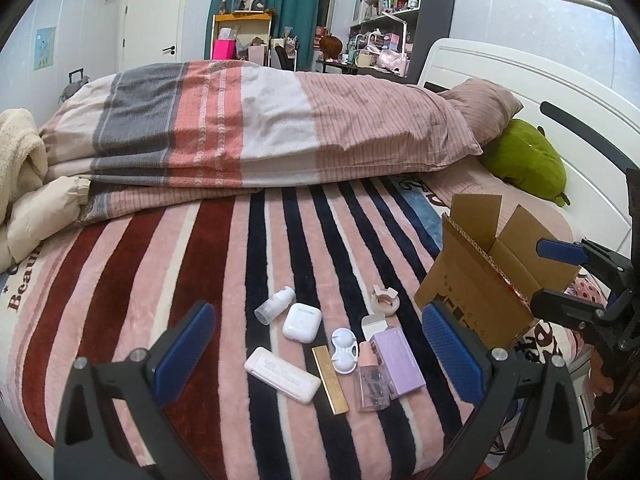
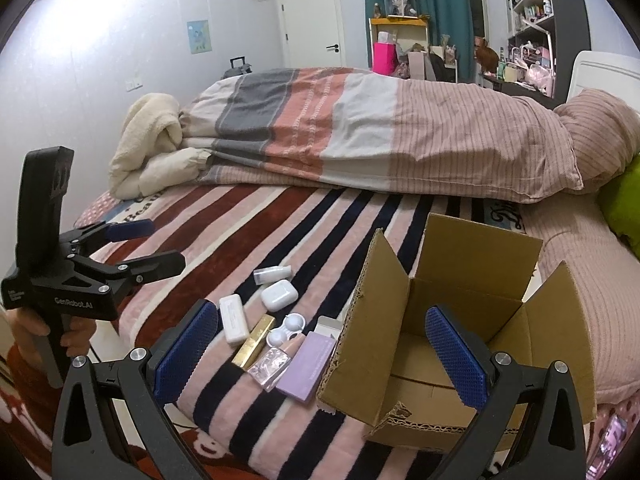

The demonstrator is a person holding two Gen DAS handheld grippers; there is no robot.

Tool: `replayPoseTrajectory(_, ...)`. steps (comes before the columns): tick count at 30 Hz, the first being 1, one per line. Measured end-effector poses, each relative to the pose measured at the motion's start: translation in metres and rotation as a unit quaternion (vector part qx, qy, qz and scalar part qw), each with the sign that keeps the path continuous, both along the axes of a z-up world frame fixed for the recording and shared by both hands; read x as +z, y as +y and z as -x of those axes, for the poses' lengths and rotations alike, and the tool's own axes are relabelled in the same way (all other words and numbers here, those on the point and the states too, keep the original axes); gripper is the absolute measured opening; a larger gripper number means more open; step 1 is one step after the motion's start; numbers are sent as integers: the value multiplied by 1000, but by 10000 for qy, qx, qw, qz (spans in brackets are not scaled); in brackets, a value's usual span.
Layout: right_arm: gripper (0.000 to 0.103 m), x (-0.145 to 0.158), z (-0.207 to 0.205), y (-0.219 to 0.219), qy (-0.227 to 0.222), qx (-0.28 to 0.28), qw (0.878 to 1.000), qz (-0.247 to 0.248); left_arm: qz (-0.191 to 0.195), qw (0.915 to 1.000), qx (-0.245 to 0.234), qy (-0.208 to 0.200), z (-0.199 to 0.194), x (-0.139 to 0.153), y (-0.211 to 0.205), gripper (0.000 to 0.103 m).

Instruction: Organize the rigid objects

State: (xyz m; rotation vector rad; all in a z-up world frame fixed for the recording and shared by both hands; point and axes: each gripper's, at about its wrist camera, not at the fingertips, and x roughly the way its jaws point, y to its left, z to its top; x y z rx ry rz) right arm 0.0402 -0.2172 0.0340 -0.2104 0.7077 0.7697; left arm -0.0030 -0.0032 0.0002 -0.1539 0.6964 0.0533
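Several small items lie on the striped blanket: a white earbud case (image 1: 301,321) (image 2: 279,295), a small pump bottle (image 1: 275,304) (image 2: 272,273), a flat white case (image 1: 282,374) (image 2: 233,318), a gold bar (image 1: 330,379) (image 2: 254,340), a white contact lens case (image 1: 345,349) (image 2: 286,331), a clear bottle with pink cap (image 1: 370,380) (image 2: 269,365), a lilac box (image 1: 399,363) (image 2: 308,366) and a tape roll (image 1: 384,300). An open cardboard box (image 1: 480,280) (image 2: 452,320) stands to their right. My left gripper (image 1: 316,344) (image 2: 156,246) is open above the items. My right gripper (image 2: 320,356) (image 1: 540,276) is open over the box's near edge.
A folded striped duvet (image 1: 248,132) (image 2: 360,132) lies across the bed behind the items. A cream fleece (image 2: 148,140) is at the left, a green plush (image 1: 524,160) and a pillow (image 1: 480,100) at the right by the white headboard (image 1: 520,80).
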Motion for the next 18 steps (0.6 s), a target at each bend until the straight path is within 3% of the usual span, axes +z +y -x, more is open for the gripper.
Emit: replayPoseTrajectory(18,103,-2,6,2,22,-10,10000,-62,35,10000,-38,-3,1,-2,1,103)
